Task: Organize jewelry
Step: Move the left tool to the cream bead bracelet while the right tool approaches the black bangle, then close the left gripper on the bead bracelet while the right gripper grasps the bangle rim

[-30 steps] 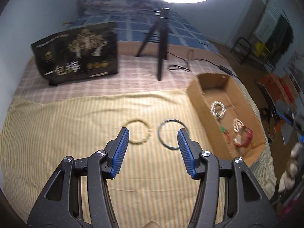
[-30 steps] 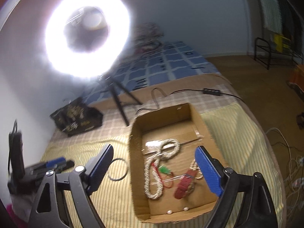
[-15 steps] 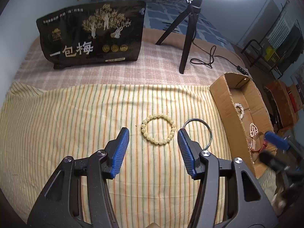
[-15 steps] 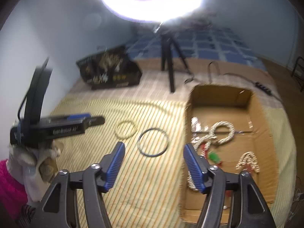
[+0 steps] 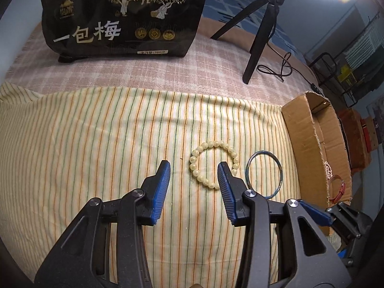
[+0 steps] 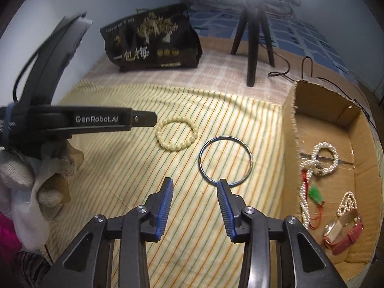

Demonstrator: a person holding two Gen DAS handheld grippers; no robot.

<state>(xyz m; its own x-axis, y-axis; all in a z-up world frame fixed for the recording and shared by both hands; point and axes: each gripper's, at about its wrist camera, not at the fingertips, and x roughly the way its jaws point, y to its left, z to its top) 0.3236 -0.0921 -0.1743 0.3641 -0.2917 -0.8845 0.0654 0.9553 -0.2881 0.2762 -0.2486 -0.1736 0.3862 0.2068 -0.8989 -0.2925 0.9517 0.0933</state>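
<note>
A cream bead bracelet (image 5: 214,164) lies on the striped cloth, with a thin blue metal bangle (image 5: 264,175) just right of it. My left gripper (image 5: 194,171) is open and empty, its right finger over the bracelet's near right edge. My right gripper (image 6: 195,187) is open and empty, its right fingertip at the near rim of the bangle (image 6: 225,162). The bracelet (image 6: 177,133) lies beyond, next to the left gripper's tip (image 6: 144,118). A cardboard box (image 6: 336,110) on the right holds pearl strands (image 6: 321,158) and a red-strapped watch (image 6: 343,234).
A black printed snack bag (image 5: 124,16) stands at the back of the bed. A black tripod (image 5: 259,36) with a ring light and a trailing cable (image 5: 280,69) stands behind the box. The box wall (image 5: 302,144) borders the cloth on the right.
Both grippers have moved forward and down toward the cloth. The left one has closed in on the bead bracelet; the right one swung left from the box to the bangle.
</note>
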